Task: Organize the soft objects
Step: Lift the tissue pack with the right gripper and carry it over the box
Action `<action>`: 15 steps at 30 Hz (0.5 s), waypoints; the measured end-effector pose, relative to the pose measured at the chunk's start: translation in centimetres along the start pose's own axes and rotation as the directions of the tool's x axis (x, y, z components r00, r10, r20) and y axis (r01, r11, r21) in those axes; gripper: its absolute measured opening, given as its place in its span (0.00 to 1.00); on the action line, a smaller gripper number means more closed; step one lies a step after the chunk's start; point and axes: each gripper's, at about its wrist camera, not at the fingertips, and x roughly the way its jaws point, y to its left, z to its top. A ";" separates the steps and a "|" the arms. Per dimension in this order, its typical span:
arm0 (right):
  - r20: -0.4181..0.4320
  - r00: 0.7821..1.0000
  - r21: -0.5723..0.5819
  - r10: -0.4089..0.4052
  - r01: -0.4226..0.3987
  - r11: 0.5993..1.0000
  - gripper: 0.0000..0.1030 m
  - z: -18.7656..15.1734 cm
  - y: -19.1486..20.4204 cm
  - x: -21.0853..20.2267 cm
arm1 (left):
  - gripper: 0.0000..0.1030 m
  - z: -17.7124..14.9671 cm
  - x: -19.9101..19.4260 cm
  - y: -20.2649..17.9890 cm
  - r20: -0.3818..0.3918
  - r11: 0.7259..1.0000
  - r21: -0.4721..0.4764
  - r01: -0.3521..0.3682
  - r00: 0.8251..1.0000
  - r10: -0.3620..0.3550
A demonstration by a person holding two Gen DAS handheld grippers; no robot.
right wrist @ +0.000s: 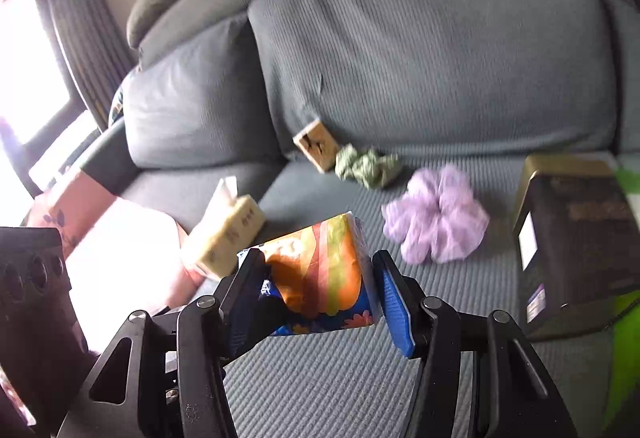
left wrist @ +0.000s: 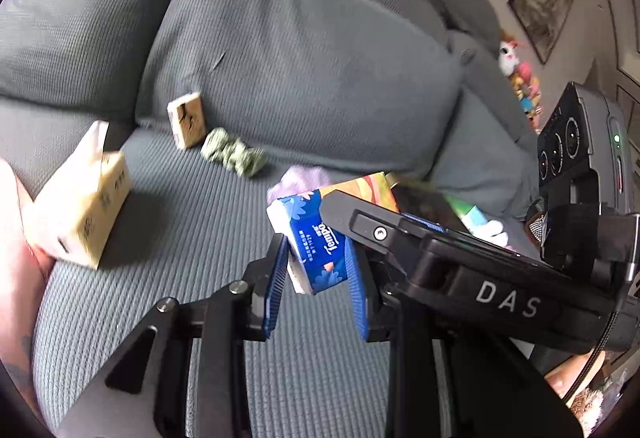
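Holding one tissue pack (left wrist: pixel 310 238) between both grippers: left gripper (left wrist: pixel 316 286) fingers clamped on its blue end, right gripper (right wrist: pixel 316 298) fingers clamped across its orange face, above the sofa seat (right wrist: pixel 340 378). Remaining beyond the pack: purple scrunchie (right wrist: pixel 436 213), green scrunchie (right wrist: pixel 366 165), beige tissue pack (right wrist: pixel 228 234).

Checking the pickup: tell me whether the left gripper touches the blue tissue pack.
Touching. Left wrist view: left gripper pinches the blue tissue pack.
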 end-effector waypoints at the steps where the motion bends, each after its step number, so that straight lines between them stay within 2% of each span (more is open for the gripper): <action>1: 0.015 1.000 -0.008 -0.004 0.004 1.000 0.57 0.1 0.1 -0.4 | 0.25 0.1 -0.2 -0.2 0.011 1.000 0.006 0.006 1.000 -0.006; 15: 0.132 0.991 -0.055 -0.017 0.025 0.998 0.57 0.6 0.6 -4.7 | 0.26 1.3 -1.0 -3.1 0.109 0.997 0.079 0.015 0.994 -0.024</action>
